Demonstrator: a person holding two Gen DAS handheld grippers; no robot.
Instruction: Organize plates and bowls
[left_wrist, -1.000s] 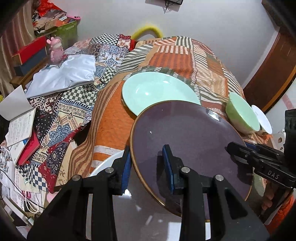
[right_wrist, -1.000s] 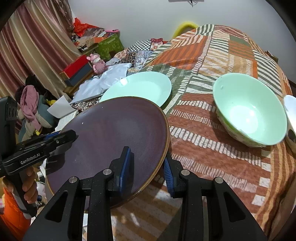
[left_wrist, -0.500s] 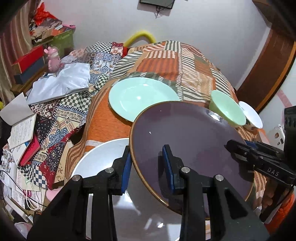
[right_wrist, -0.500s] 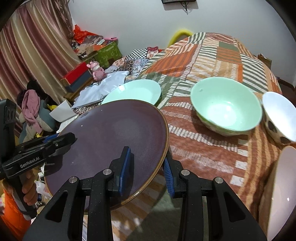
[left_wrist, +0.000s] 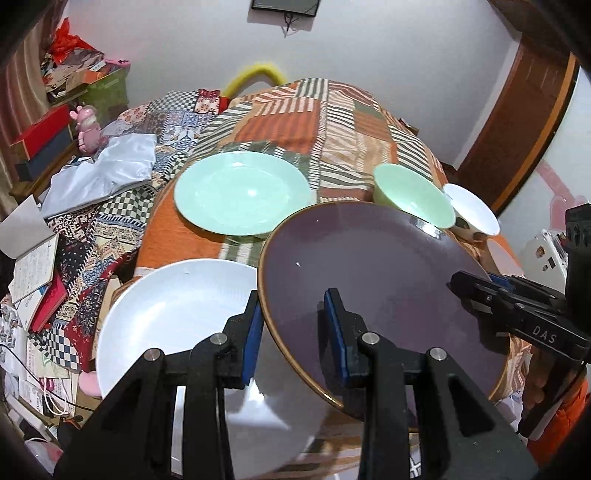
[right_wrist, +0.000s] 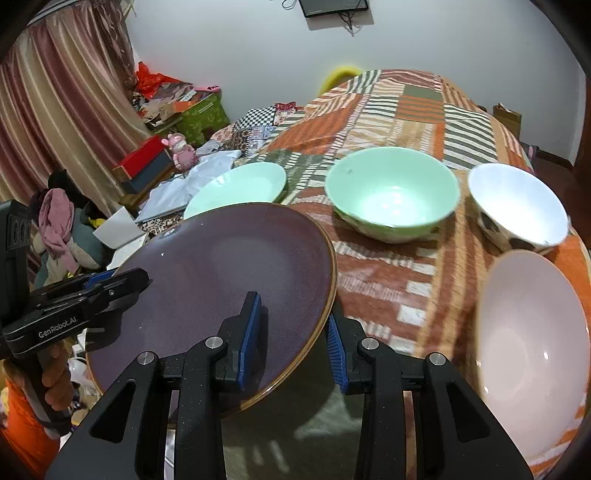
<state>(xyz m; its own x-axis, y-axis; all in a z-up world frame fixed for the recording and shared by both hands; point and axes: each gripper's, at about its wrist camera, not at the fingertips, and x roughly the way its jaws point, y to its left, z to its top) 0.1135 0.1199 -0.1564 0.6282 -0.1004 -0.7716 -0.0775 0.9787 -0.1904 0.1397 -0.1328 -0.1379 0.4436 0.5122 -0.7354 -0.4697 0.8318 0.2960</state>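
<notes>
A dark purple plate with a brown rim hangs tilted above the near end of the cloth-covered table. My left gripper is shut on its left rim. My right gripper is shut on its right rim. Each view shows the other gripper at the far side of the plate. Below and to the left lies a white plate. Farther back sit a mint plate, a mint bowl and a white spotted bowl. A pale pink bowl is close on the right.
Left of the table is clutter: a silver bag, open notebooks, a pink toy, red and green boxes and a curtain. A wooden door stands at the right. A person's hand holds the left gripper.
Both grippers have drawn back toward the table's near end with the purple plate. The white plate, the spotted bowl and the pale pink bowl have come into view.
</notes>
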